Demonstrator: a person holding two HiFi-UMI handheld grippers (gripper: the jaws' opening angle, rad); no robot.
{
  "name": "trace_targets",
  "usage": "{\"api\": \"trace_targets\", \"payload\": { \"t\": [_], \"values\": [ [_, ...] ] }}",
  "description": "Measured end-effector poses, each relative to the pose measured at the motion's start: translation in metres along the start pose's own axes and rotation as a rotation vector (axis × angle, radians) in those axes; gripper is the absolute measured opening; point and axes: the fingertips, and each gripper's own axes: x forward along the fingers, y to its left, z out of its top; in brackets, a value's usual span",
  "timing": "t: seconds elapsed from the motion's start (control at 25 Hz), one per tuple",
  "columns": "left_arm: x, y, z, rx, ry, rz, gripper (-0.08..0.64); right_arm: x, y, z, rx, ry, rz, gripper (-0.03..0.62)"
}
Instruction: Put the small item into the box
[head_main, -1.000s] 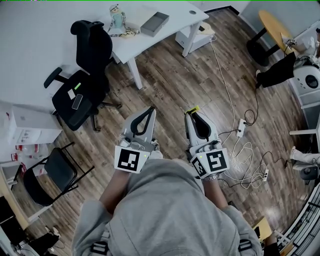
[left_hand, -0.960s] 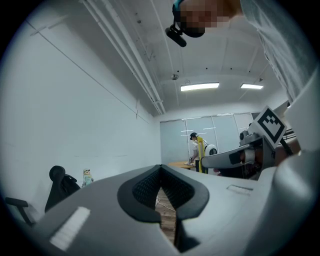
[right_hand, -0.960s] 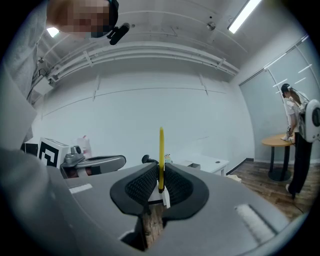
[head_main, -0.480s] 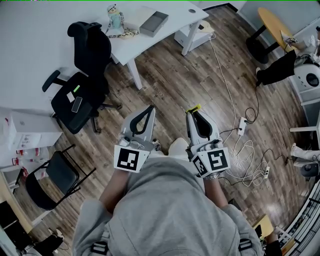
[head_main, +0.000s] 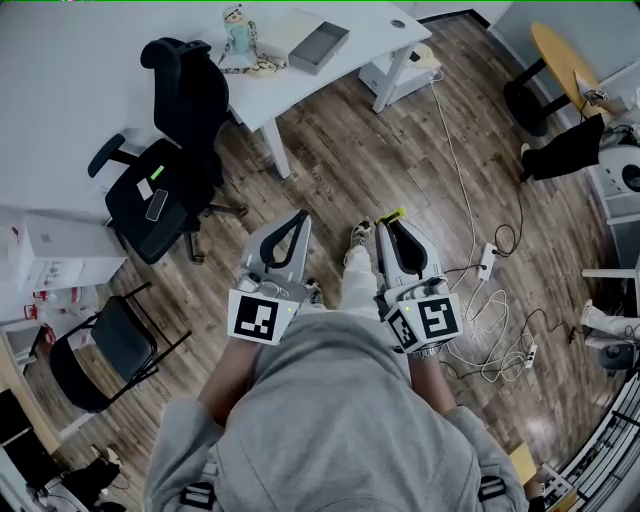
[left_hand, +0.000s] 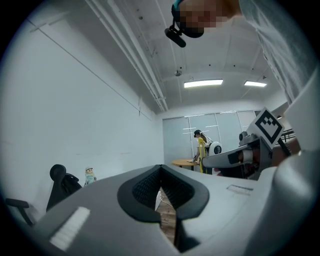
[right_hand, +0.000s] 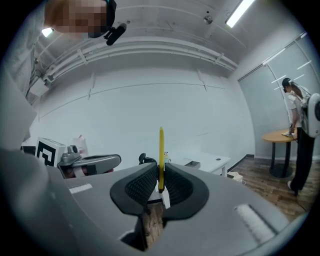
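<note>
The step in hand looks like the carry. The small item, a thin yellow strip (right_hand: 161, 152), stands upright, pinched between the closed fingers (right_hand: 143, 186) of the right gripper (head_main: 387, 224), and in the head view its yellow end (head_main: 392, 214) pokes out past the tips. The left gripper (head_main: 301, 218) is held level beside it, its tips closed on each other with nothing between them.

The box (head_main: 319, 47), a shallow grey open tray, lies well apart from both grippers on a white worktop (head_main: 295, 85). Both grippers point roughly toward it, and the item is nowhere near being set down yet.

The next move probably calls for walking up to the box, bringing the right gripper over its open top, lowering the strip inside the walls and only then letting the fingers part. The strip is thin, so a firm pinch matters on the way. The left gripper seems to have no part in this.

Beside the box, on the same worktop, stands a small toy figure (head_main: 237, 30). A black office chair (head_main: 170, 150) sits further from the box on that same side. Between the box and the person runs a wooden plank floor (head_main: 350, 150), and white cables with a power strip (head_main: 487, 255) trail across it off to the right.
</note>
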Motion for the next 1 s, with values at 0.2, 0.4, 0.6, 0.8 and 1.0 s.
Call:
{"api": "trace_targets", "payload": {
  "t": [0.2, 0.4, 0.6, 0.8, 1.0],
  "values": [
    [0.023, 0.014, 0.002, 0.003, -0.002, 0.025, 0.003, 0.026, -0.014, 0.007, -0.004, 0.007, 0.027, 0.064],
    [0.05, 0.024, 0.0, 0.003, 0.001, 0.047, 0.003, 0.051, -0.035, 0.009, 0.002, 0.021, 0.046, 0.064],
    [0.08, 0.036, -0.003, -0.005, 0.012, 0.066, 0.003, 0.08, -0.056, 0.015, -0.001, 0.03, 0.067, 0.064],
    [0.118, 0.046, 0.005, 0.003, 0.017, 0.089, 0.003, 0.11, -0.083, 0.029, 0.001, 0.036, 0.094, 0.064],
    [0.147, 0.053, 0.013, 0.003, 0.017, 0.121, 0.003, 0.134, -0.105, 0.041, 0.001, 0.044, 0.131, 0.064]
  ]
}}
